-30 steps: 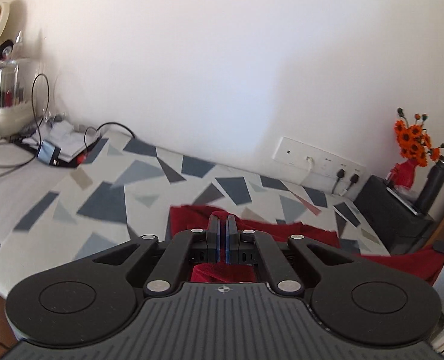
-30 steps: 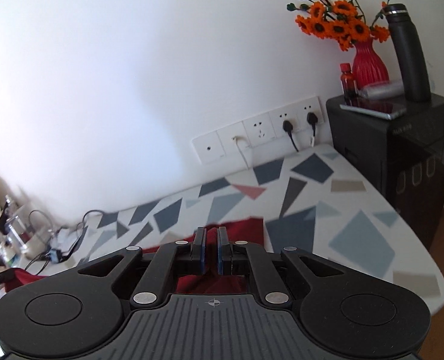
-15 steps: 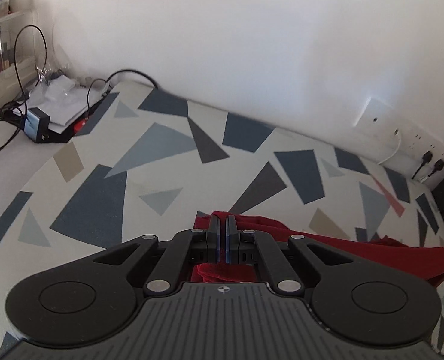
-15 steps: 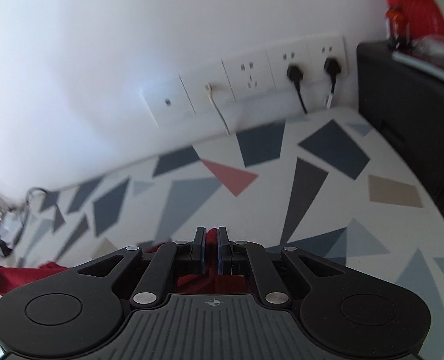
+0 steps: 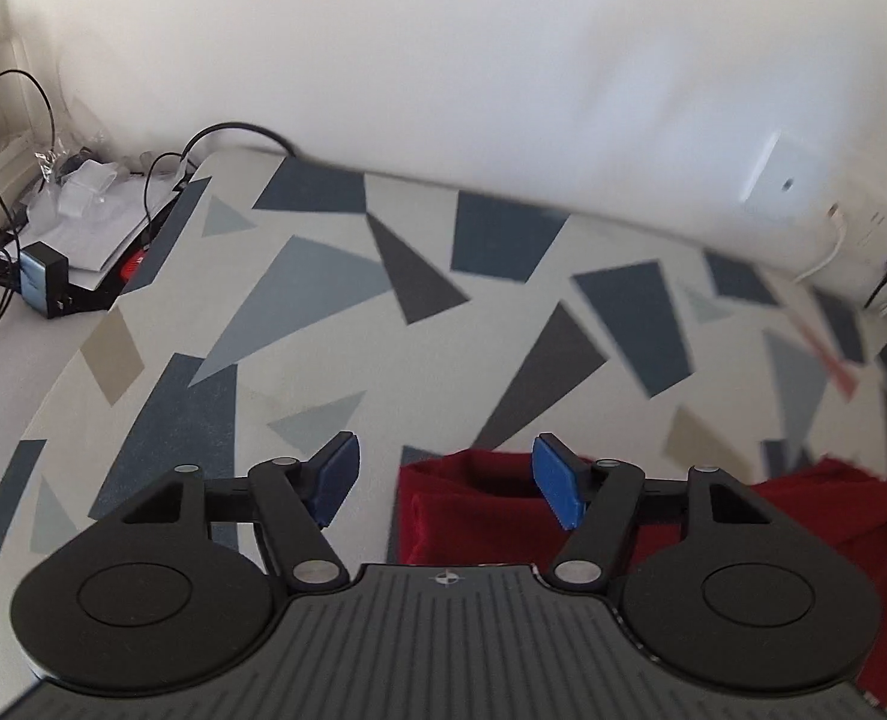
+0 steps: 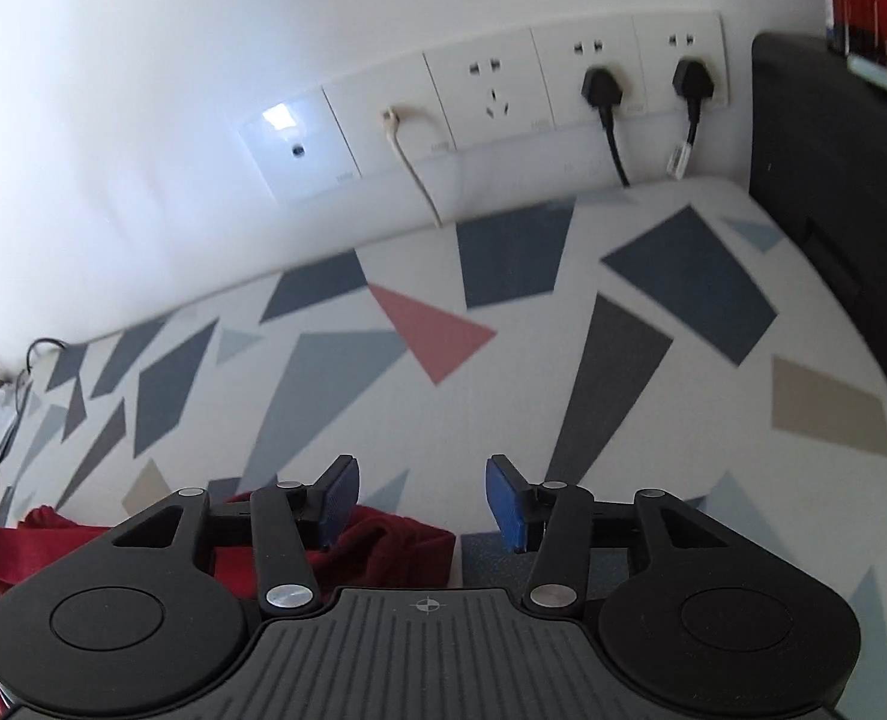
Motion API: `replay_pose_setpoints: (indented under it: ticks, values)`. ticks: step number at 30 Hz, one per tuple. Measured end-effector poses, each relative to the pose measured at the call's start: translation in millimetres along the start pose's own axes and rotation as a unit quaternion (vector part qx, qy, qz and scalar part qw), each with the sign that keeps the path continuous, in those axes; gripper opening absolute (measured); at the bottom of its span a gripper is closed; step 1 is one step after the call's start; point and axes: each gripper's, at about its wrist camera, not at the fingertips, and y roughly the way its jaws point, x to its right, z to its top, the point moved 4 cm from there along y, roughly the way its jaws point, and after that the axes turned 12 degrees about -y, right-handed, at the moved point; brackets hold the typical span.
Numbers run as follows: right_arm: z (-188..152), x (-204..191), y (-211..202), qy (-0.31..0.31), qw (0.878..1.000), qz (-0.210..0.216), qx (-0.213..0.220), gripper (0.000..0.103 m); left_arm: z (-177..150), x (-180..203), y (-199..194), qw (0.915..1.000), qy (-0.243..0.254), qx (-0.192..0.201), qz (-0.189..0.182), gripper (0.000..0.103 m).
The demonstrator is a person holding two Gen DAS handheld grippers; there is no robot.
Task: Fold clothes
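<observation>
- Releasing: left gripper (image 5: 446,474) and right gripper (image 6: 422,501) have just been opening, jaws parted, nothing pinched.
- Red garment (image 5: 473,516) lies on patterned table (image 5: 323,300); withdraw upward to avoid snagging the fold.

Setting: a room in a home, probably a bedroom or living area. Evidence:
- Work surface (image 5: 335,276): a pale cover printed with grey, blue and pink triangles, pushed against a plain white wall (image 5: 443,60).
- Wall sockets (image 6: 503,96), 12 o'clock in the right wrist view: a row of household plates, two black plugs (image 6: 605,87) and one white cable (image 6: 407,162) in them.
- Dark cabinet (image 6: 833,150), 2 o'clock: bottles on top, only partly in frame.
- Clutter (image 5: 71,222), 10 o'clock in the left wrist view: loose cables, a small charger, papers; blurred, so details are unsure.
- Red garment (image 5: 473,516) lying on the surface.
</observation>
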Motion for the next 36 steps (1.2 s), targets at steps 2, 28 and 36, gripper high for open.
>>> replay_pose_setpoints:
  ticks: [2, 28, 36]
  values:
    - [-1, -4, -10, -0.011, 1.0, 0.006, 0.011, 0.05, -13, 6, -7, 0.9997, 0.022, -0.004, -0.011, 0.066]
    - [-30, -44, 13, -0.124, 0.986, -0.087, -0.073, 0.076, -47, 14, 52, 0.9757, 0.212, -0.02, 0.053, 0.066]
    - [5, -13, 33, -0.014, 0.99, -0.133, -0.046, 0.076, 13, 0, 84, 0.9945, 0.081, -0.026, 0.062, 0.066]
